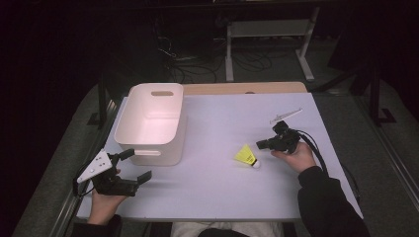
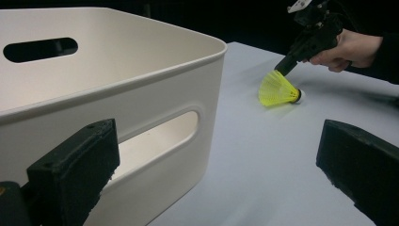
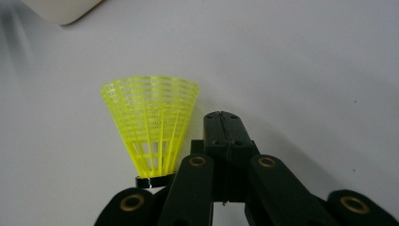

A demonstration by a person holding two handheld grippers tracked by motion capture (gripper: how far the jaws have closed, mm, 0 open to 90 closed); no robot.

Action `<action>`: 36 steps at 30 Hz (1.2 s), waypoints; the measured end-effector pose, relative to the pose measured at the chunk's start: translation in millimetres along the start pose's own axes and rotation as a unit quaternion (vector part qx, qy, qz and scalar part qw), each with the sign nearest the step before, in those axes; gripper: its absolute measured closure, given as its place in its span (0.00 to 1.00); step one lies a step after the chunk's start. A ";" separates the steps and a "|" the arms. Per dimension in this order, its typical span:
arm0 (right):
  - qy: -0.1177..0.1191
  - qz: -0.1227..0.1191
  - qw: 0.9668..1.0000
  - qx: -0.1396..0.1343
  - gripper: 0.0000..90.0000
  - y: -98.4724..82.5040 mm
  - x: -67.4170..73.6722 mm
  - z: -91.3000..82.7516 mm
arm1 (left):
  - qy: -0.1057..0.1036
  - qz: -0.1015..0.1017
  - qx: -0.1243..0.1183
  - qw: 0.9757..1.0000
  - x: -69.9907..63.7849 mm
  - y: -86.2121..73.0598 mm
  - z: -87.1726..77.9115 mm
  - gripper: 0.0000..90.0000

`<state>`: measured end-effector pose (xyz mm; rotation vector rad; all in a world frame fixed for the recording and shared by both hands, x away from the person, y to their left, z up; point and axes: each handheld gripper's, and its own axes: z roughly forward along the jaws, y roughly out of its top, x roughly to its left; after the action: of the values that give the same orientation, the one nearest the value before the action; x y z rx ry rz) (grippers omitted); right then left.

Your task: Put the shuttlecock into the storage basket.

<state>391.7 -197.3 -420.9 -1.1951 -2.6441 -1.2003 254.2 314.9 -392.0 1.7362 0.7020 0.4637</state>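
A yellow shuttlecock [image 1: 246, 155] lies on its side on the white table, its mesh skirt [image 3: 150, 122] spreading away from the right gripper's camera and its dark-ringed cork at the near end. My right gripper [image 1: 261, 144] is shut with nothing in it. Its tip [image 3: 225, 122] rests just right of the skirt, beside it and not around it; from the left gripper view [image 2: 284, 67] it hovers right behind the shuttlecock [image 2: 277, 88]. My left gripper [image 1: 136, 165] is open and empty [image 2: 216, 179], close to the front wall of a white bin [image 1: 158, 157].
The bin [image 2: 155, 94] is empty and has slot handles; one corner [image 3: 61, 12] shows in the right gripper view. The white table top [image 1: 222, 123] has a wooden strip [image 1: 247, 88] along its far edge. Cables and a white frame [image 1: 269, 29] sit on the dark floor beyond.
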 end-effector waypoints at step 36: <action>-0.001 -0.069 0.998 0.008 0.22 7.3 40.6 -31.7 | 0.002 0.000 0.000 1.000 0.1 0.0 -0.6 0.00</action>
<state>358.3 -188.6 -382.0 -1.0276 -2.7720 -1.1950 253.9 315.3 -391.8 1.7363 0.7046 0.4683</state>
